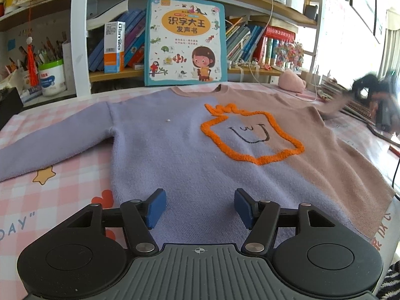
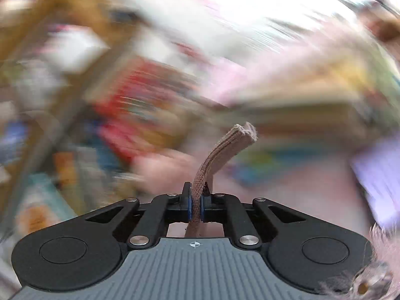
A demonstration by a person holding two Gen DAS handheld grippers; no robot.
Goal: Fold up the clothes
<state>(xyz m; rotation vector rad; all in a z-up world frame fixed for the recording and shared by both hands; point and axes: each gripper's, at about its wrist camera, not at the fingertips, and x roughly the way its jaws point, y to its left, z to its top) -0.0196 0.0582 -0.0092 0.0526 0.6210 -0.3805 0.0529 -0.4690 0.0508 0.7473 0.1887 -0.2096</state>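
A knit sweater point(image 1: 175, 150), lilac on the left half and dusty pink on the right, lies flat and face up on the table, with an orange outlined figure point(image 1: 252, 135) on its chest. My left gripper point(image 1: 200, 197) hovers open over the sweater's lower lilac part, nothing between its blue pads. My right gripper point(image 2: 196, 195) is shut on the ribbed pink-brown sleeve cuff point(image 2: 225, 147), which sticks up past the pads. In the left wrist view the right gripper point(image 1: 375, 92) shows as a dark blur at the far right, at the end of the pink sleeve. The lilac sleeve point(image 1: 50, 140) lies stretched out to the left.
A pink checked cloth point(image 1: 75, 187) covers the table. Behind the sweater a picture book point(image 1: 186, 41) leans on a shelf full of books. A white can point(image 1: 52, 77) stands back left, a pink plush item point(image 1: 292, 81) back right. The right wrist view is heavily blurred.
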